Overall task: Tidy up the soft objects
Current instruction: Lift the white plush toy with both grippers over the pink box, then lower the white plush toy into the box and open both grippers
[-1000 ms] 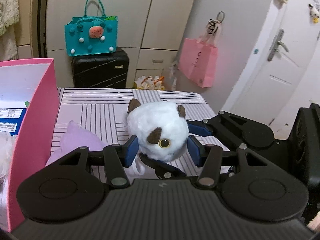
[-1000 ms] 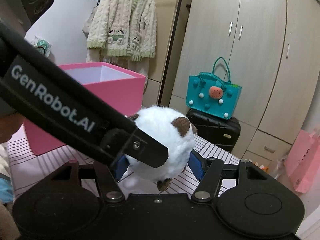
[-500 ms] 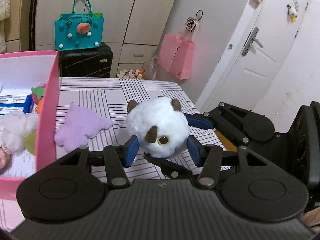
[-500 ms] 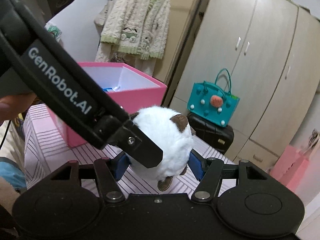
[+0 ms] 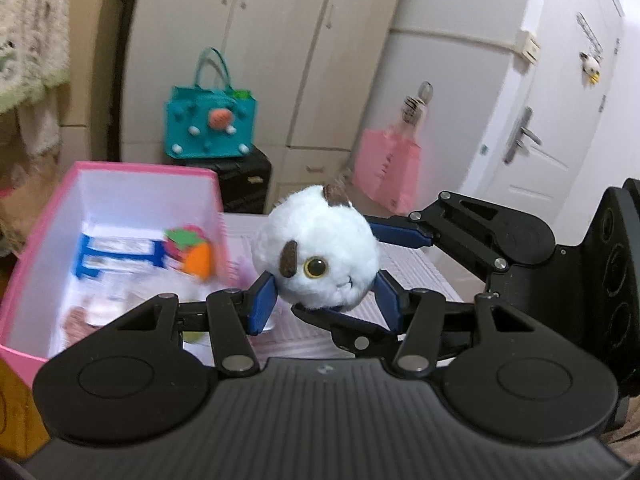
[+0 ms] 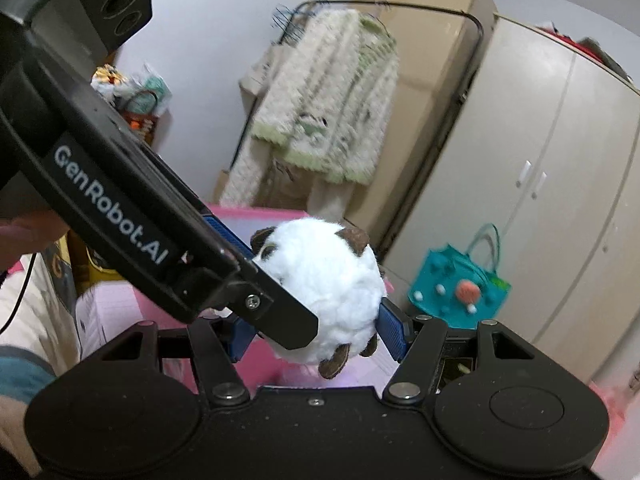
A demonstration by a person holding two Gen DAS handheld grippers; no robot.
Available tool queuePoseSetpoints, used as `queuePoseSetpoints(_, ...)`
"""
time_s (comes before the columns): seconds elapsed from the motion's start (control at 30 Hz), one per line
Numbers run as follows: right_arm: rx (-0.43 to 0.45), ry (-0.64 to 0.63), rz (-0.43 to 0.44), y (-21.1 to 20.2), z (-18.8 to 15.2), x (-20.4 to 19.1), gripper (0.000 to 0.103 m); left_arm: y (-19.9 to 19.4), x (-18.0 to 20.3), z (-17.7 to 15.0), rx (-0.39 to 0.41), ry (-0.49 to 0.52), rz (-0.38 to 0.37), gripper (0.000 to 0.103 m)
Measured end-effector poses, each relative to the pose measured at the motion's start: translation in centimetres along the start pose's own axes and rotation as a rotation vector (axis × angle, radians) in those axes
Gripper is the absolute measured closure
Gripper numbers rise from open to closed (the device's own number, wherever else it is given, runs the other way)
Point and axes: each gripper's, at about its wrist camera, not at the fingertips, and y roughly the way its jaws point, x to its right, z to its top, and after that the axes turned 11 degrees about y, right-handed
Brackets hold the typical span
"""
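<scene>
Two hand-held grippers clamp one round white plush toy (image 5: 316, 252) between them. From the left wrist view, the left hand-held gripper (image 5: 325, 300) presses its blue pads on the toy's lower sides, while the right hand-held gripper (image 5: 396, 240) reaches in from three o'clock and also grips it. The toy hangs above the striped worktop (image 5: 416, 276), with the open pink box (image 5: 36, 224) at nine o'clock, holding a felt carrot (image 5: 198, 262) and other blurred items.
</scene>
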Motion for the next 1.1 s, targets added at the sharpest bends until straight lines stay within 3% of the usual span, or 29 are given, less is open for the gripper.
queuePoseSetpoints(0.27, 0.03, 0.039, 0.083, 5.2, 3.1, -1.3, 0.035, -1.2, -5.2, 1.3, 0.042, -0.034, 0.104, 0.051)
queuePoseSetpoints(0.63, -0.171, 0.25, 0.269, 16.2, 3.8, 1.9, 0.035, 4.3, -14.5, 1.5, -0.004, -0.234, 0.164, 0.051)
queuePoseSetpoints(0.73, -0.24, 0.276, 0.289, 18.7, 3.5, 2.4, 0.035, 6.0, -16.4, 1.2, -0.036, -0.288, 0.172, 0.051)
queuePoseSetpoints(0.97, -0.312, 0.27, 0.292, 22.0, 3.1, 2.6, 0.033, 8.8, -18.7, 0.7, -0.086, -0.389, 0.209, 0.051)
queuePoseSetpoints(1.1, -0.302, 0.277, 0.286, 21.3, 2.9, 3.3, 0.033, 8.0, -18.1, 1.0, -0.067, -0.367, 0.265, 0.049)
